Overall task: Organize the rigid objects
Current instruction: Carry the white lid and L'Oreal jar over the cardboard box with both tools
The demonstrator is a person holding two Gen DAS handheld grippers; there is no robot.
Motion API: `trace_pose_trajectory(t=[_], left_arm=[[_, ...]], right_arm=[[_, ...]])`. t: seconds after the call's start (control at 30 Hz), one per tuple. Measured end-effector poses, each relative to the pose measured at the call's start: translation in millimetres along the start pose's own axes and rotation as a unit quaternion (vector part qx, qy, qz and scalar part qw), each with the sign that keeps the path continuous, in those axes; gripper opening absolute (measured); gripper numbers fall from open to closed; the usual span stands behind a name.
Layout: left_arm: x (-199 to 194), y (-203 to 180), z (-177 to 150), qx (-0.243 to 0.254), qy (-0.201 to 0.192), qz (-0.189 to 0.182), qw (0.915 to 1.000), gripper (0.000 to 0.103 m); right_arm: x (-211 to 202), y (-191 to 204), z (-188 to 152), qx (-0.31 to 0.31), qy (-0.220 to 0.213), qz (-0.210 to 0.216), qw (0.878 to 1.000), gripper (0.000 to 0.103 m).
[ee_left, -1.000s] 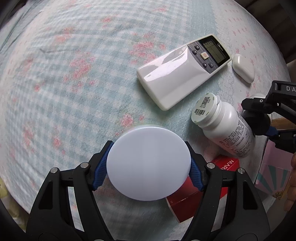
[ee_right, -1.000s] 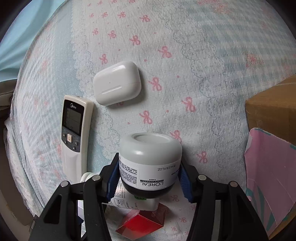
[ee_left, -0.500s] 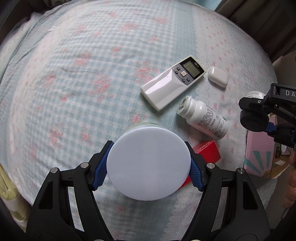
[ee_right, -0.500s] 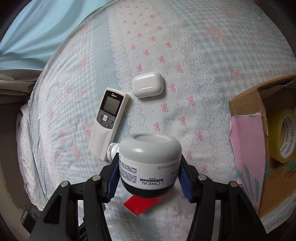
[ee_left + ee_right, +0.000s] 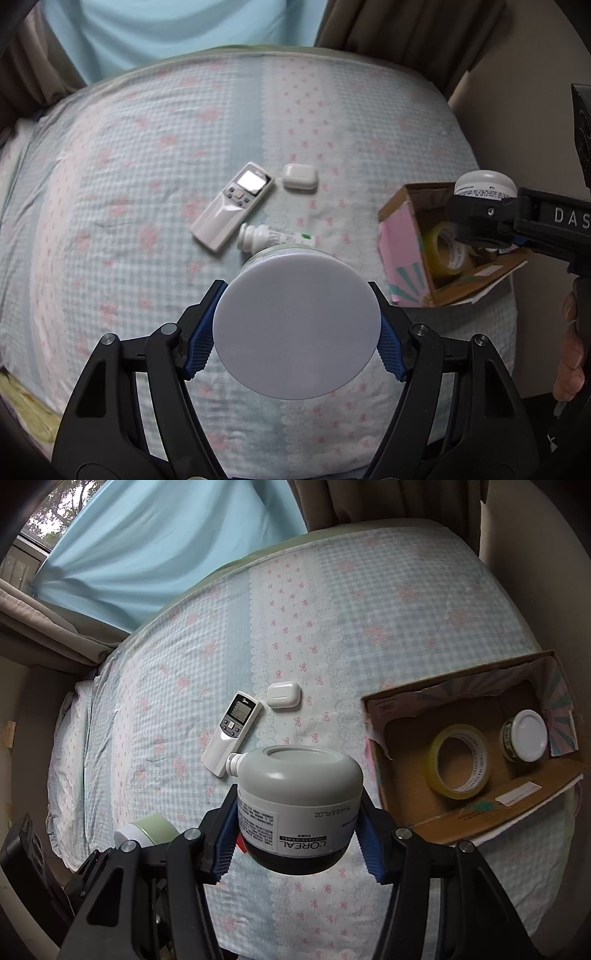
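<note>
My left gripper (image 5: pixel 295 328) is shut on a round jar with a flat white lid (image 5: pixel 295 325), held high above the bed. My right gripper (image 5: pixel 299 823) is shut on a grey L'Oreal jar (image 5: pixel 299 801), also high above the bed; it shows in the left wrist view (image 5: pixel 484 184) over the cardboard box (image 5: pixel 399 240). The box (image 5: pixel 402 808) lies open at the right of the bed and holds a yellow tape roll (image 5: pixel 460 760) and a white-lidded jar (image 5: pixel 524 738). A white remote (image 5: pixel 232 731), an earbud case (image 5: pixel 283 699) and a white bottle (image 5: pixel 273 236) lie on the bed.
The bed (image 5: pixel 129 166) has a blue checked floral cover. Blue curtains (image 5: pixel 147 554) hang behind it. The left gripper's green jar shows at the lower left of the right wrist view (image 5: pixel 155 827). A bit of a red box (image 5: pixel 241 846) peeks beside the grey jar.
Both grippers have risen well above the bed with their jars still held. The objects below look smaller, and the open cardboard box has come fully into view.
</note>
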State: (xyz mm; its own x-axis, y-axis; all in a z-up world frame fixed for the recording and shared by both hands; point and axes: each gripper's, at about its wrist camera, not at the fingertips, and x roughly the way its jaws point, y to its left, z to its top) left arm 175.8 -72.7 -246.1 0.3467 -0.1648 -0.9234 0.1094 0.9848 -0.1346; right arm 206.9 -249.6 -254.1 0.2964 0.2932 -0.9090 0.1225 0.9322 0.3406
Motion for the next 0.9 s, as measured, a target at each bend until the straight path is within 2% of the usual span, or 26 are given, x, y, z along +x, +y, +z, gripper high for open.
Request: trace_pose_trajectory(t=[0.17,0.37,0.63,0.9], left_arm=[[-13,-53,8,0.028,-0.012,-0.025,0.9992,0.070],[-8,-119,20,0.061,-0.015,-0.048,0.9968,0.070],[31,-191,39,0.084,0.013,-0.067,0.9941,0.070],[82,-243,61,0.119,0.061,-0.076,0.9881,0.070]], right_arm=[[-33,-46,-11,0.009,-0.005,-0.017,1.000,0.052],[-57,-107,-11,0.031,-0.004,-0.038,0.999,0.052],[-74,-177,12,0.056,-0.020,-0.051,0.997,0.052],[-54,-236,40,0.103,-0.012,-0.057,0.993,0.052]])
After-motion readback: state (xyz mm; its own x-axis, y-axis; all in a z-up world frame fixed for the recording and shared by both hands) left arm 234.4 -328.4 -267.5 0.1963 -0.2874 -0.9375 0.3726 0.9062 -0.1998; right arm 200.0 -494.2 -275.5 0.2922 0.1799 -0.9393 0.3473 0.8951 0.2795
